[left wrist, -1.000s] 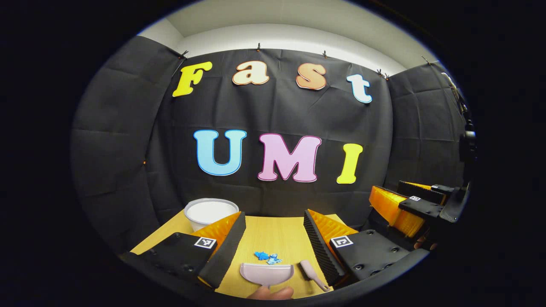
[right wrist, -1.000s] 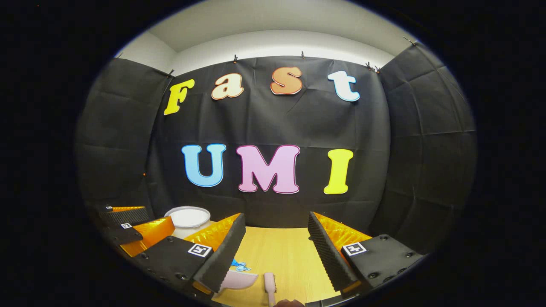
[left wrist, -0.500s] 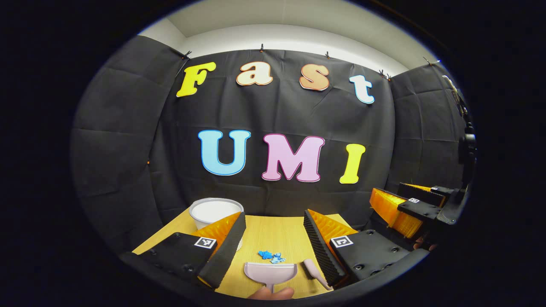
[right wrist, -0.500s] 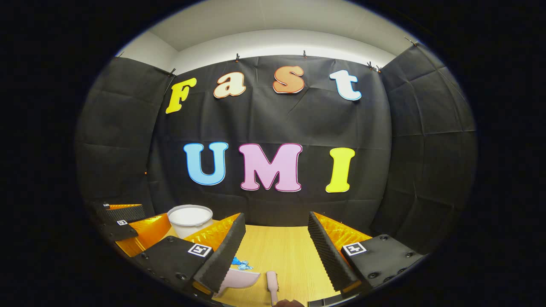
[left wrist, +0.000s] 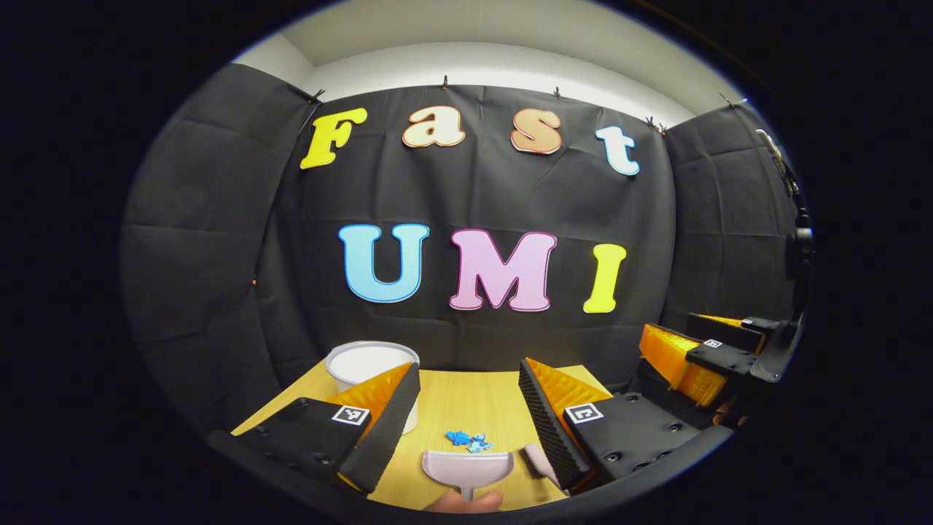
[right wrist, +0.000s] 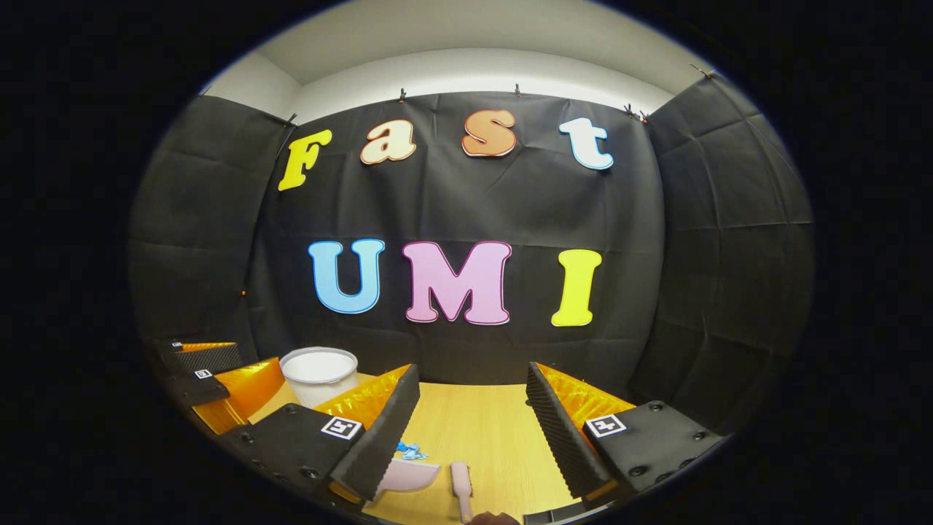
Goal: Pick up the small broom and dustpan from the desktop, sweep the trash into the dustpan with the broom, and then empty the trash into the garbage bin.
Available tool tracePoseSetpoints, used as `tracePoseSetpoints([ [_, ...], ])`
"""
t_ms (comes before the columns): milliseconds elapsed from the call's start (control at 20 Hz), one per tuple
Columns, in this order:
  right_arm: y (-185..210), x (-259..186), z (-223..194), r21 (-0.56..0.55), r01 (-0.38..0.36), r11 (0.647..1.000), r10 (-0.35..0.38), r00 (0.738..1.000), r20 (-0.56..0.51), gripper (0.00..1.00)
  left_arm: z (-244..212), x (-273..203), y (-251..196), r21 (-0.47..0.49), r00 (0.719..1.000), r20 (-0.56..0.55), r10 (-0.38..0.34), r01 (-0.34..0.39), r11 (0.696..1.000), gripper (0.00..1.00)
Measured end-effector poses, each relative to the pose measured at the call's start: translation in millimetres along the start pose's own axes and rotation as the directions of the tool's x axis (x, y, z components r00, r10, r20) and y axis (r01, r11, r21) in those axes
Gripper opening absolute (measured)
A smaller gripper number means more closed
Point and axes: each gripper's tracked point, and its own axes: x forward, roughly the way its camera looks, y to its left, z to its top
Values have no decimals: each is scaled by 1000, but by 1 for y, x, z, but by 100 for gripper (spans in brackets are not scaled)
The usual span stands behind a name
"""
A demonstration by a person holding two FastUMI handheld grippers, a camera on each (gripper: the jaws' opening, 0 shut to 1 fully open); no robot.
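Note:
A pale pink dustpan (left wrist: 466,467) lies on the wooden desk (left wrist: 459,401) with its mouth toward a small heap of blue trash (left wrist: 468,440). The pink broom (left wrist: 541,461) lies to its right, partly behind my finger. My left gripper (left wrist: 469,379) hangs open above the dustpan, nothing between its foam pads. In the right gripper view the broom (right wrist: 461,485) lies between the open fingers of my right gripper (right wrist: 473,373), with the dustpan (right wrist: 406,475) and trash (right wrist: 412,452) beside the left finger. The white garbage bin (left wrist: 370,362) stands at the desk's back left.
A fingertip (left wrist: 463,502) shows at the bottom edge, near the dustpan handle. The right gripper (left wrist: 700,357) appears off to the right in the left gripper view, and the left gripper (right wrist: 211,375) at the left in the right gripper view, next to the bin (right wrist: 319,372). Black cloth walls close the back and sides.
Both views drift only slightly; the desk objects slide a little rightward in the left gripper view. Broom, dustpan and trash lie where they were. Both grippers stay open.

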Motion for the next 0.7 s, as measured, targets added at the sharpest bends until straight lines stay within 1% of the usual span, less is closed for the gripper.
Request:
tracePoseSetpoints([
  [100,-2,2,-5,3,4,1000,-4,1000,-14,89,-6,3,0,-2,1000,-24,-6,6,1000,80],
  [150,-3,2,-4,5,8,1000,-8,1000,-14,95,-9,5,0,-3,999,-34,-7,7,1000,80],
  [300,-1,7,-11,8,6,1000,-6,999,-35,95,-22,9,-7,2,996,-81,-45,45,999,80],
  [400,2,9,-15,10,-3,1000,3,999,-53,95,-34,13,-10,-11,990,-125,-69,68,998,80],
  [550,1,11,-26,14,-3,1000,4,996,-88,95,-45,18,-2,-70,982,-171,-83,72,995,80],
  [700,3,14,-34,24,-5,1000,8,992,-125,95,-61,23,6,-158,965,-243,-101,63,985,80],
])
